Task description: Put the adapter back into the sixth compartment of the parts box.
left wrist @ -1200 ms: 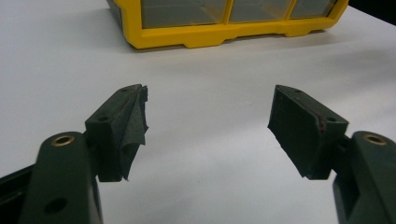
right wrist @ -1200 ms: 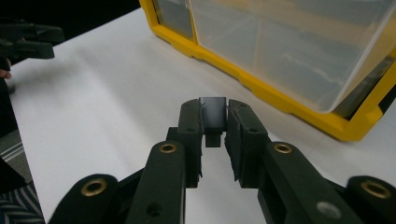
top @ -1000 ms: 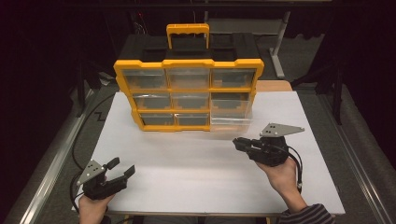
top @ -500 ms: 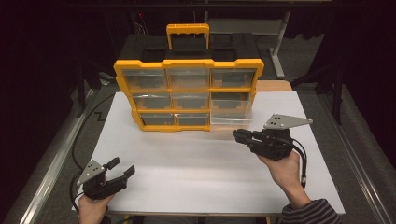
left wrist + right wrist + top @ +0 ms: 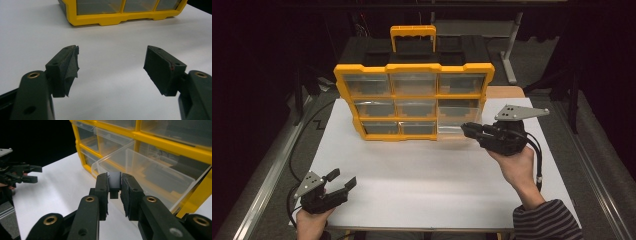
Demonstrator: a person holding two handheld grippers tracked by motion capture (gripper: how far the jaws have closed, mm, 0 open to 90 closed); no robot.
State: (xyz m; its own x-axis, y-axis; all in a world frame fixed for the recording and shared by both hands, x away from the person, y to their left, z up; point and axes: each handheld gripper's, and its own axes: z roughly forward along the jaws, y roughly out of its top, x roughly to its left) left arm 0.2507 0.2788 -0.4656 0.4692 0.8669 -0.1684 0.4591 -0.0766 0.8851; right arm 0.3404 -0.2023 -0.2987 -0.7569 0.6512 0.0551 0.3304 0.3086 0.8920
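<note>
Beside the pulled-out clear drawer (image 5: 455, 120) at the yellow organizer's (image 5: 414, 100) right, the right gripper (image 5: 115, 185), jaws clamped on a small black piece (image 5: 114, 185), needed lifting over the rim before release; the left gripper's (image 5: 343, 180) jaws stood apart.

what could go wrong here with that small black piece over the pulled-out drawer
The right gripper pinches the small black piece only by its edges, so it might slip and fall outside the clear drawer. That drawer juts far out of the yellow organizer; a bump could tip it or pull it free.
</note>
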